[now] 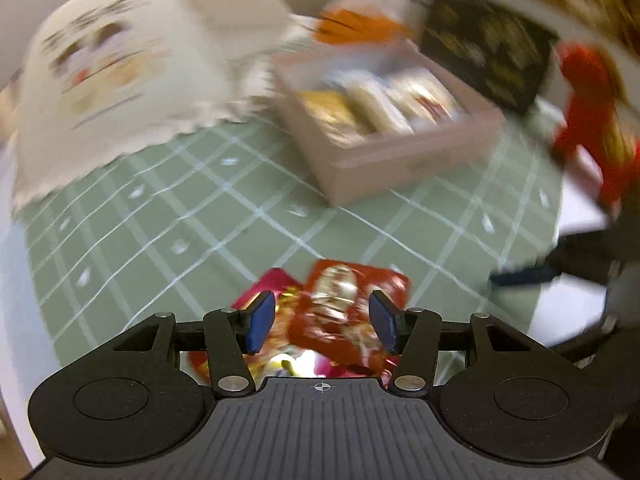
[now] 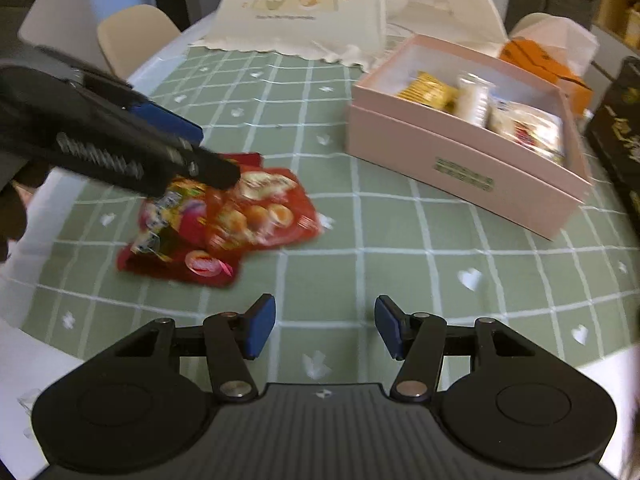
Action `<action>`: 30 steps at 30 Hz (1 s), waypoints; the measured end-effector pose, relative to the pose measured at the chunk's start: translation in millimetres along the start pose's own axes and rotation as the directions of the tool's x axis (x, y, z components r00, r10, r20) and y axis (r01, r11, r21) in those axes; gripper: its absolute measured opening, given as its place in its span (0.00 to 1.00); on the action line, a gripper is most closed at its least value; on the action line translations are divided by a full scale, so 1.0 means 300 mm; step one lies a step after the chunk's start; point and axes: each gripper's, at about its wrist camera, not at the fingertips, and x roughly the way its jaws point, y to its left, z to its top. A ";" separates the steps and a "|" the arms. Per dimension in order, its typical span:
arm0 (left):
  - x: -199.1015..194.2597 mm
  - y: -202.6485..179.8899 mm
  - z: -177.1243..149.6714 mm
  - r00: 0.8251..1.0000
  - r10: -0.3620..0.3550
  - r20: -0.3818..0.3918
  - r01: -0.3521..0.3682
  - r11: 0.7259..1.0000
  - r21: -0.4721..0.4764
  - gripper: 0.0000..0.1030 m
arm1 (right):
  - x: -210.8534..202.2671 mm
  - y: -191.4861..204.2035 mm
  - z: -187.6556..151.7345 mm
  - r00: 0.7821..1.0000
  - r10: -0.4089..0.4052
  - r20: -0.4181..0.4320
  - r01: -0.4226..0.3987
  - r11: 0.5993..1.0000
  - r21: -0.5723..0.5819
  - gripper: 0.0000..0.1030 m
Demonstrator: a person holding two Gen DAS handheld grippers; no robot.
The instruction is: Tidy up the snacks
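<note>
A small pile of red snack packets lies flat on the green checked tablecloth, left of the middle. My left gripper hovers over the pile's far left side with its jaws apart. In the blurred left wrist view the same packets show below and between its blue pads, which do not press on them. A pink open box at the right holds several wrapped snacks, among them a yellow packet. My right gripper is open above bare cloth, nothing between its fingers.
A white bag with a cartoon print stands at the back of the table. An orange packet lies behind the box and a black carton stands at the right edge. A beige chair is beyond the table's left side.
</note>
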 end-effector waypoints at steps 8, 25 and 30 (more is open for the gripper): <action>0.089 -0.086 -0.009 0.995 -0.026 -0.095 0.039 0.990 0.137 0.60 | -0.023 -0.112 -0.081 0.999 -0.053 0.000 0.052 0.995 0.085 0.60; 0.181 -0.045 0.072 0.987 -0.045 -0.152 0.058 0.995 0.081 0.69 | -0.015 -0.100 -0.117 0.995 -0.083 0.060 0.076 0.991 0.114 0.78; 0.207 -0.049 0.083 0.976 -0.075 -0.204 0.103 0.986 0.131 0.75 | -0.013 -0.095 -0.124 0.994 -0.085 0.074 0.076 0.990 0.117 0.81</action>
